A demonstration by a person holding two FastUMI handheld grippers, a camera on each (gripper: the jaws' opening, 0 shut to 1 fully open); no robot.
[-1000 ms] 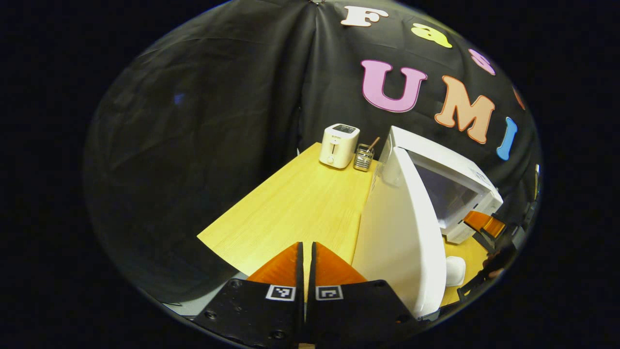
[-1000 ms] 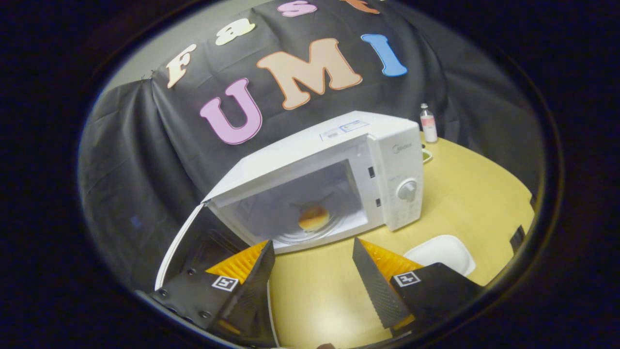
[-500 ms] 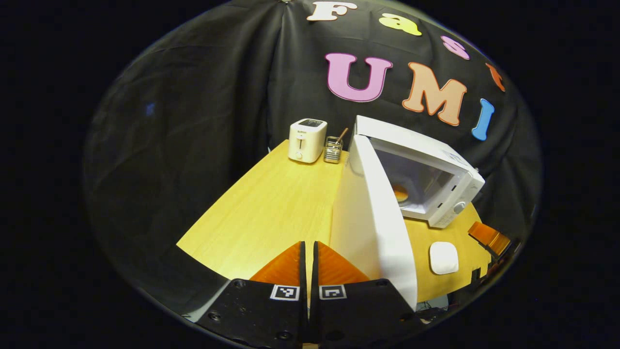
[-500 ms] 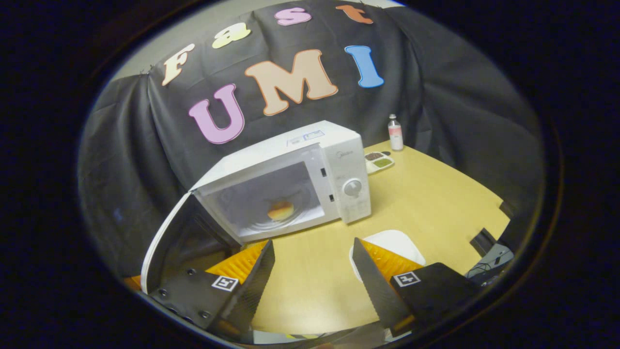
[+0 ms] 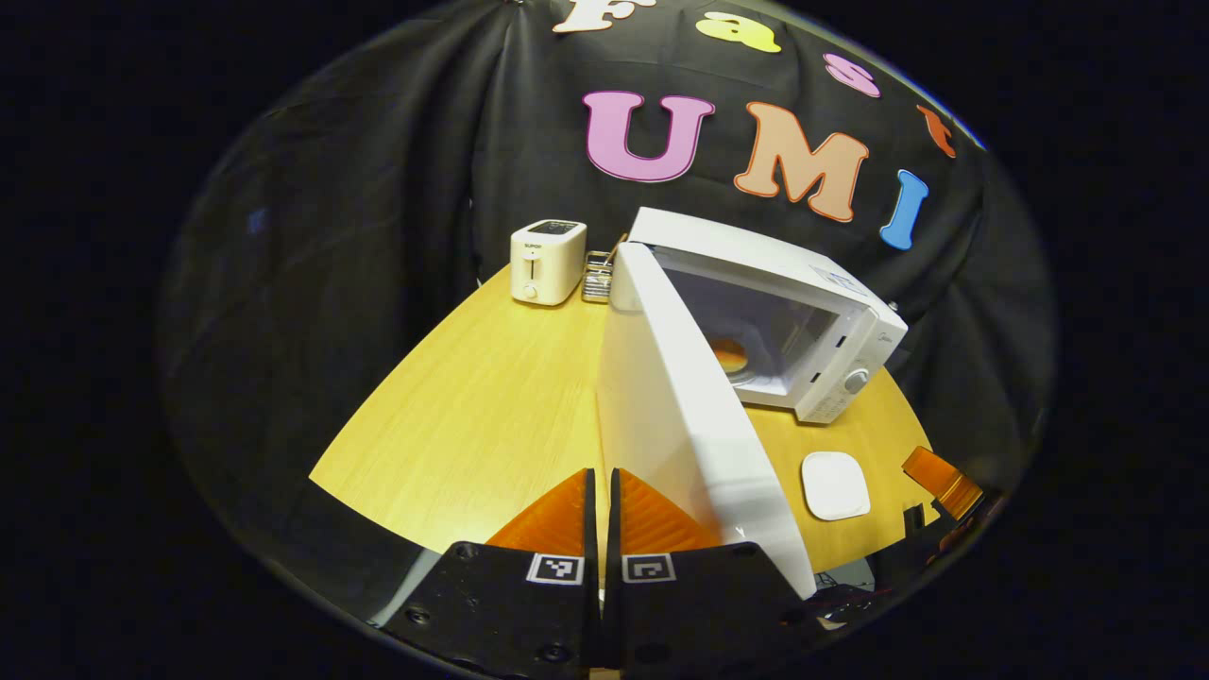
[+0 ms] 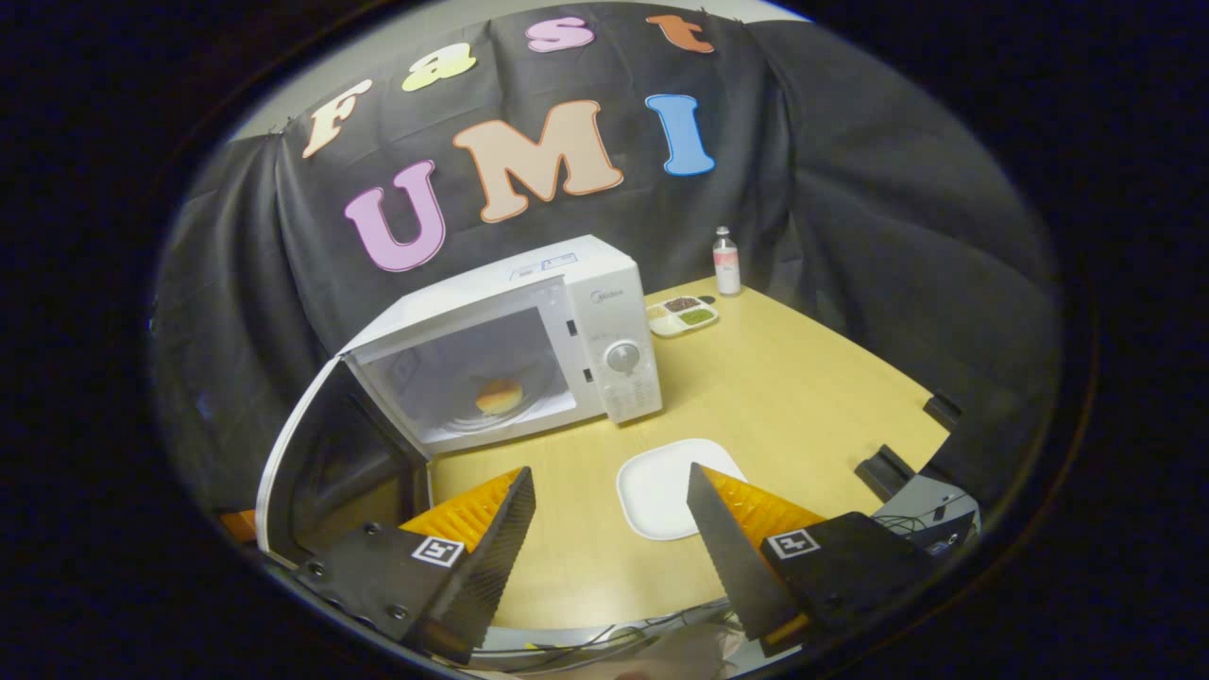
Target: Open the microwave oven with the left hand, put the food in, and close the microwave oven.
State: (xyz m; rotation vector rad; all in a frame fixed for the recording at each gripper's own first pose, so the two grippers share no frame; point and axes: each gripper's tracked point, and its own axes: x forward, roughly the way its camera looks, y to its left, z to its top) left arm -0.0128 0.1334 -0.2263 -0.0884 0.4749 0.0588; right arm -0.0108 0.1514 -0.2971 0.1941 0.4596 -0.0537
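Food is in, door is wide open, so only the closing is left by my read. The bun (image 6: 498, 395) is sitting on the glass turntable inside the microwave (image 6: 529, 345), roughly centred in the cavity; it's also peeking past the door edge in the left gripper view. The door (image 5: 680, 416) is swinging out toward you, hinged on the cavity's left side, its outer white face turned to the left gripper's camera.

You're holding the left gripper (image 5: 601, 505) with its orange fingers pressed together, nothing between them. It's sitting just beside the door's outer face, near the free edge. That's probably so you can push the panel shut with closed tips; contact itself I can't tell.

You're holding the right gripper (image 6: 609, 515) spread wide and empty, hanging over the table (image 6: 803, 387) in front of the microwave, well apart from the cavity. The empty white plate (image 6: 666, 486) is lying on the table beyond its fingers, likely where the bun came from.

Toaster (image 5: 546, 262) is standing at the far left corner, out of the door's swing.
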